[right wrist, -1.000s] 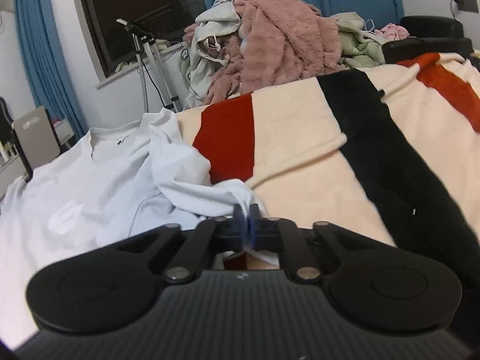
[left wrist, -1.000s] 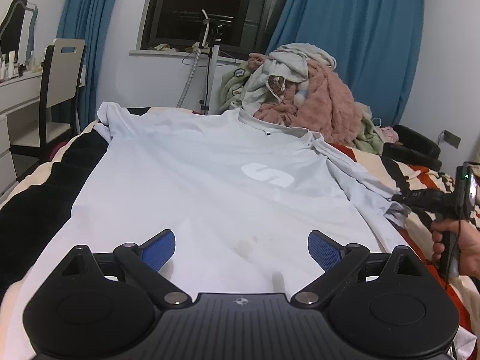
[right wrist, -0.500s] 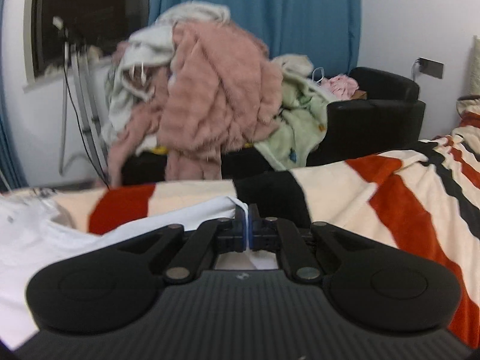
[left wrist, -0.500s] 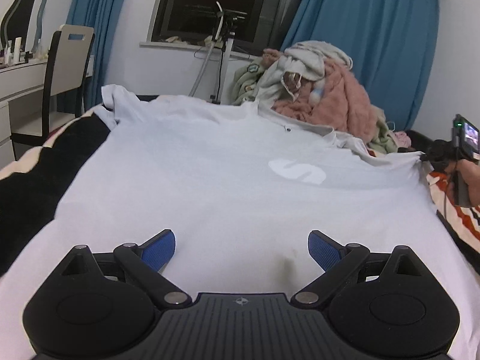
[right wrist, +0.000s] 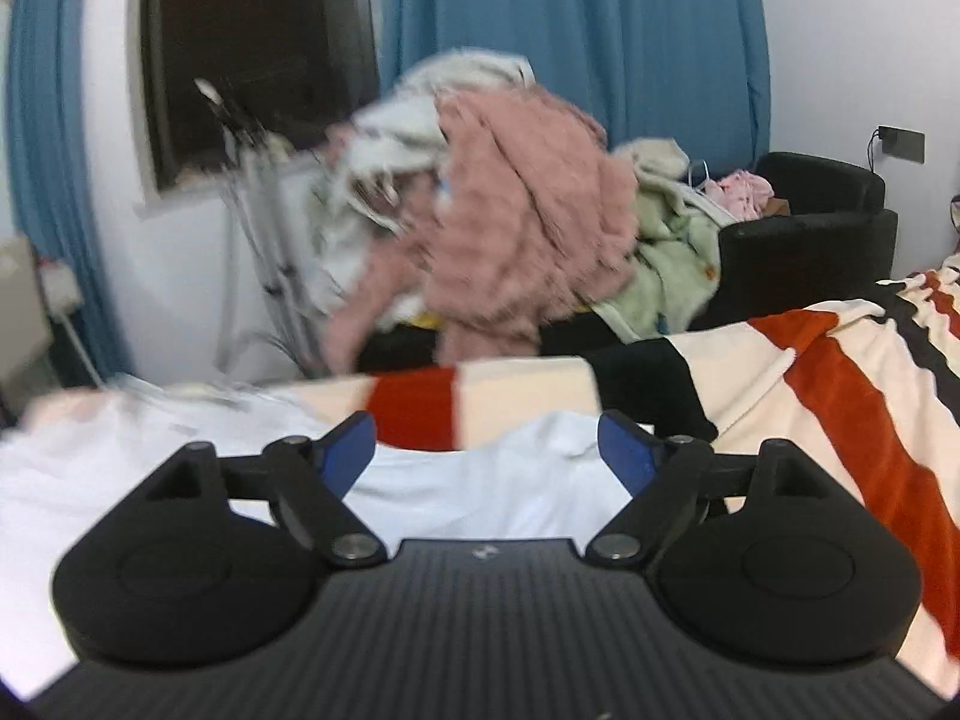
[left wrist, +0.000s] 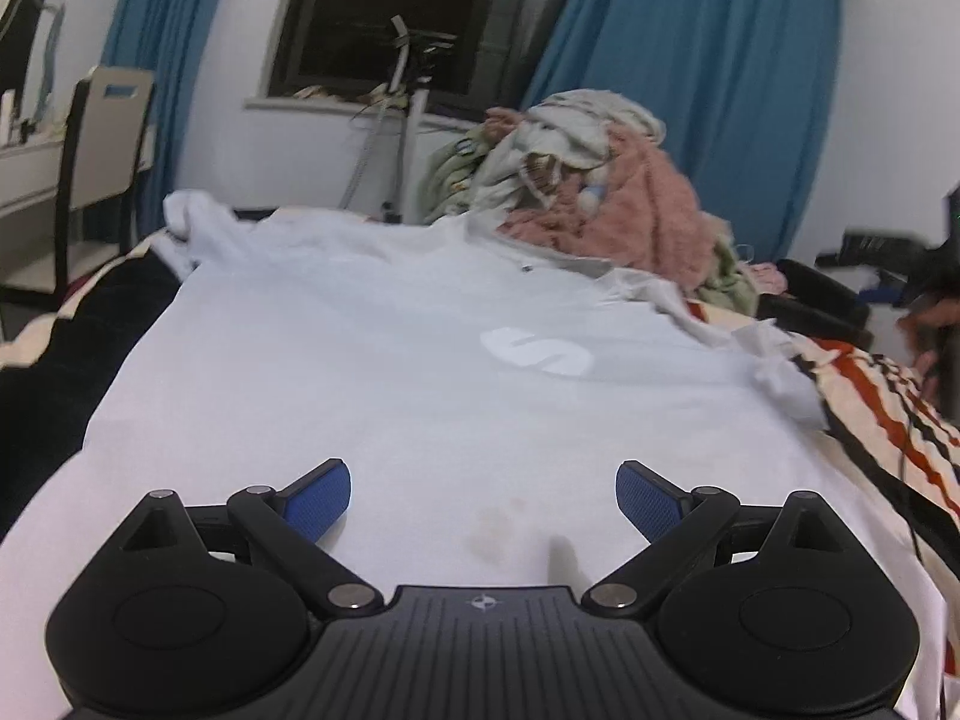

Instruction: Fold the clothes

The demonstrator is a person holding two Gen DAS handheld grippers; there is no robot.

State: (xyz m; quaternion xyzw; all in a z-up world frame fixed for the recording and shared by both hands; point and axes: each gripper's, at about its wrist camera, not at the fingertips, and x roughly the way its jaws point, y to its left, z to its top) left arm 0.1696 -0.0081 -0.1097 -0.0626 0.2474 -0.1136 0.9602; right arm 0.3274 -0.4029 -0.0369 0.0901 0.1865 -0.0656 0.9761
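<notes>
1. My left tongs (left wrist: 483, 495) stand wide, blue pads apart, nothing between them, over the lower part of the pale white T-shirt with a white logo (left wrist: 420, 372).
2. The T-shirt lies spread flat, front up, on the bed's striped cream, red and black fleece blanket (left wrist: 870, 396); collar at the far end, one sleeve bunched at the far left, the other crumpled at the right edge.
3. Faint brownish stain on the cloth just ahead of my left tongs.
4. My right tongs (right wrist: 486, 450) are opening, jaws already wide; a white fold of the T-shirt (right wrist: 480, 480) sits between and below the pads, neither pad pressing on it.
5. Right view is blurred.
6. Beyond the bed: heap of pink fluffy, white and green clothes (right wrist: 528, 228), blue curtains (right wrist: 600, 30), dark window (left wrist: 408, 6).
</notes>
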